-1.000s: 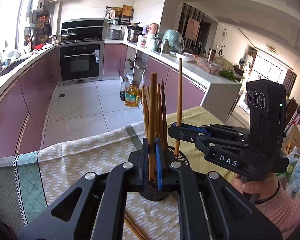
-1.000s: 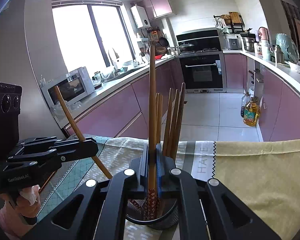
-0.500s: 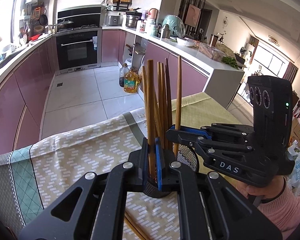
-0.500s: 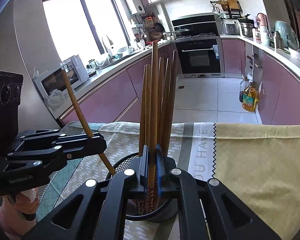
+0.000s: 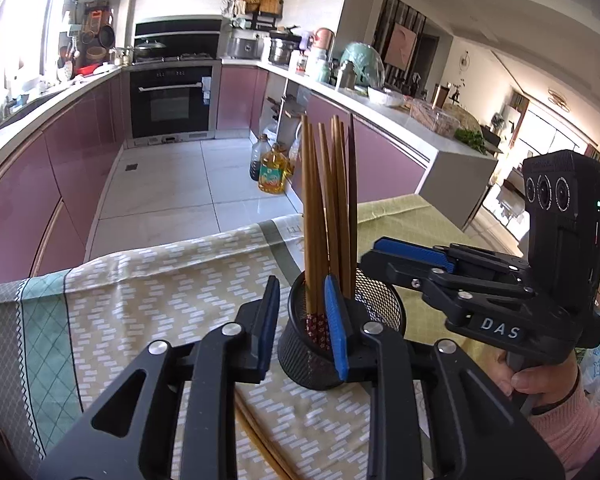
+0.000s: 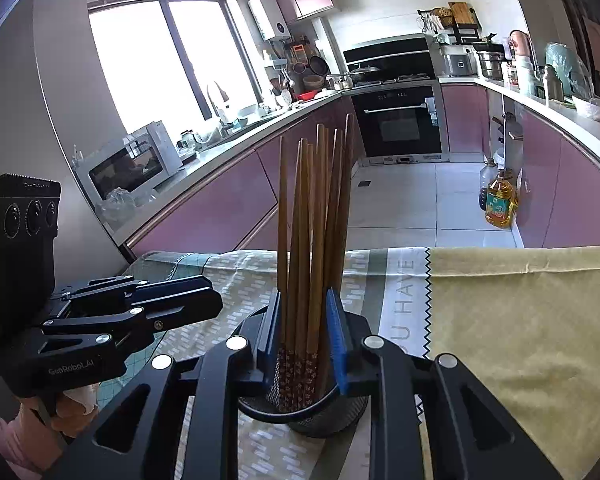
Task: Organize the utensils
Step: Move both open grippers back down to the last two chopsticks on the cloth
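risk: left gripper (image 5: 302, 320) or right gripper (image 6: 302, 332) clips the chopsticks (image 5: 328, 216) when pulled out, tipping the light mesh cup (image 5: 380, 312).
cause: pads sit low, right by the cup rim.
left fingers: just opened, apart, nothing pinched; one blue pad (image 5: 336, 332) overlaps the cup, contact unclear.
right fingers: just opened, apart; chopsticks stand between them, apparently loose.
chopsticks: upright in the cup, fanned.
cup: on the cloth (image 5: 160, 292), mid-table.
spare sticks (image 5: 260, 444): on the cloth, near edge.
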A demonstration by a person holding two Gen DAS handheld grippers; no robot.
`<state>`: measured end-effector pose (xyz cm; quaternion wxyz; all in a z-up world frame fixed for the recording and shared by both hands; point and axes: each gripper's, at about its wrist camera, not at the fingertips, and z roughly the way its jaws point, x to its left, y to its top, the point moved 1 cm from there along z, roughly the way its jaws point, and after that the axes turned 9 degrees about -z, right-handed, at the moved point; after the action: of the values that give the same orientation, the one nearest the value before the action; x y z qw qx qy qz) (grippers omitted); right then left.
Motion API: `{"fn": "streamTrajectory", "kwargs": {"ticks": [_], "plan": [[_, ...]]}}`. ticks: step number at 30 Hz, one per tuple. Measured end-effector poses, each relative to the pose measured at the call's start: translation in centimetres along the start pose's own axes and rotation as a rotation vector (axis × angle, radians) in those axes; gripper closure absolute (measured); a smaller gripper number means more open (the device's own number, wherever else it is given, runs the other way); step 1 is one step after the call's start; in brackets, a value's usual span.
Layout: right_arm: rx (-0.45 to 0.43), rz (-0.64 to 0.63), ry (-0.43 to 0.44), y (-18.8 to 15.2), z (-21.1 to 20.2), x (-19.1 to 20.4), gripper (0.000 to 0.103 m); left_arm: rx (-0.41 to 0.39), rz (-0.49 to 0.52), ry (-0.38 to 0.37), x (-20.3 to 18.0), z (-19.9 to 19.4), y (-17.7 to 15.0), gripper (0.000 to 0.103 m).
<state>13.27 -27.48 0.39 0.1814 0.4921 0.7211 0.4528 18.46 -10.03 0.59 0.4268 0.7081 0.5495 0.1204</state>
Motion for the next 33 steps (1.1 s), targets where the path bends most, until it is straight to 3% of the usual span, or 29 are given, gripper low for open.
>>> {"fn": "streamTrajectory", "kwargs": {"ticks": [2,4,6,8,12,19,33], "plan": [[-0.023,-0.02,0.02,-0.2,-1.0,0.8,0.076,-0.04,0.0,0.014,0.3,-1.3,-0.6,0.064],[-0.041,-0.055,0.038,-0.5,-2.1,1.9,0.066,-0.08,-0.001,0.033,0.7,-2.7,-1.5,0.055],[-0.044,-0.1,0.065,-1.1,-2.8,3.4,0.06,-0.113,-0.009,0.062,1.4,-4.0,-2.5,0.051],[-0.017,-0.133,0.107,-2.1,-2.8,4.9,0.054,-0.129,-0.018,0.089,2.2,-5.0,-3.4,0.032],[0.086,-0.151,0.161,-5.1,-0.9,7.0,0.053,-0.118,-0.05,0.141,4.2,-6.1,-5.7,0.026],[0.254,-0.122,0.17,-9.4,3.4,8.8,0.053,-0.058,-0.075,0.258,6.8,-5.7,-9.9,0.022],[0.316,-0.175,0.067,-11.1,5.0,10.7,0.053,0.007,-0.129,0.267,8.3,-4.8,-12.7,0.022]]}}
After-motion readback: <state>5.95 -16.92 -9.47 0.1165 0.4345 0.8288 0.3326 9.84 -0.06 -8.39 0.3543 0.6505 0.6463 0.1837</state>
